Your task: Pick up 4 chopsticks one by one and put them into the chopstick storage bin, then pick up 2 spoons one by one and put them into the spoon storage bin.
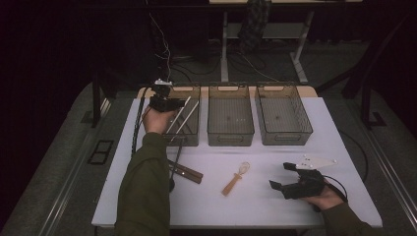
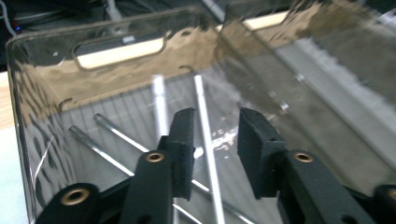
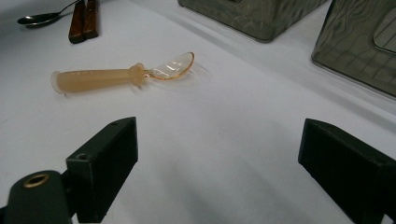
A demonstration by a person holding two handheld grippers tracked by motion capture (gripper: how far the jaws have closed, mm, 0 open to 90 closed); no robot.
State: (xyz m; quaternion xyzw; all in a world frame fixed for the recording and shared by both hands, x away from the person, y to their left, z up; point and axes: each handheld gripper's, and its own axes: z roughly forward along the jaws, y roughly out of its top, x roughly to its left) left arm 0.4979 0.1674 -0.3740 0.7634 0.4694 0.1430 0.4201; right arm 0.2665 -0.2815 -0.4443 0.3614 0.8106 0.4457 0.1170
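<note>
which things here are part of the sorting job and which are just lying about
In the job, likely:
left tool, open over the chopsticks in the left bin
right tool, open near the orange spoon
wooden-handled utensils

Lying about:
cables on the floor
far table legs

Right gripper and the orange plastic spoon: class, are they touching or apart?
Apart. In the right gripper view, the open right gripper has bare white table between its jaws and the orange plastic spoon lying farther ahead.
</note>
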